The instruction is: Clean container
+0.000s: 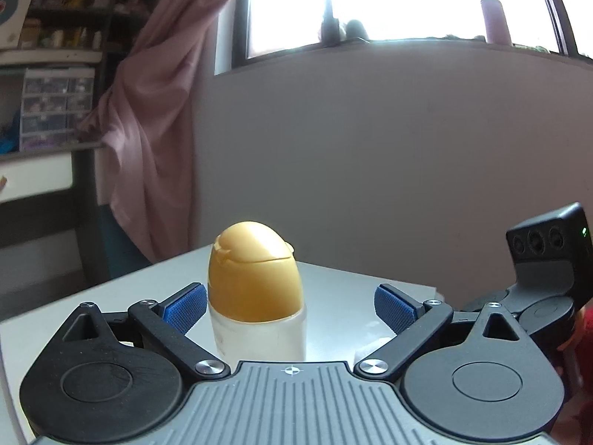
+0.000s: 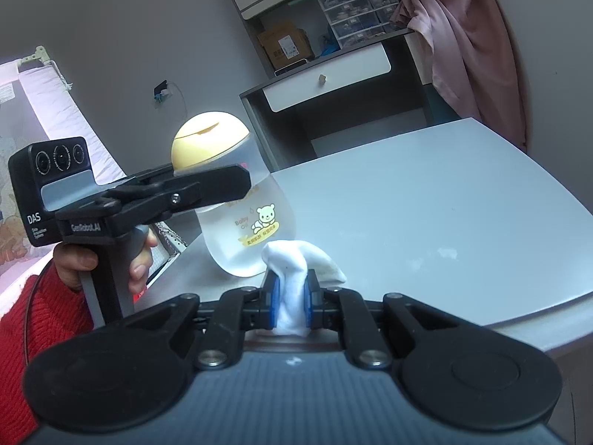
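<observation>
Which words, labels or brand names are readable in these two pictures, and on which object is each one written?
"Baby Oil": on the clear bottle, beside a bear drawing.
"DAS": on the black camera box of the left claw's handle.
"GenRobot.AI": on the black clamp under that box.
Too small to read: the lines under "DAS", the yellow banner on the bottle, the cardboard box label on the shelf.
Left wrist view: no readable text.

A frosted clear bottle (image 2: 252,222) with a yellow domed cap (image 2: 207,139) bears a yellow-and-white bear print. Beside the bottle, a white cloth (image 2: 292,259) sits between blue gripper pads (image 2: 271,296). Pale grey tabletop (image 2: 444,204); red sleeve (image 2: 33,319); pink curtain (image 1: 148,129).
</observation>
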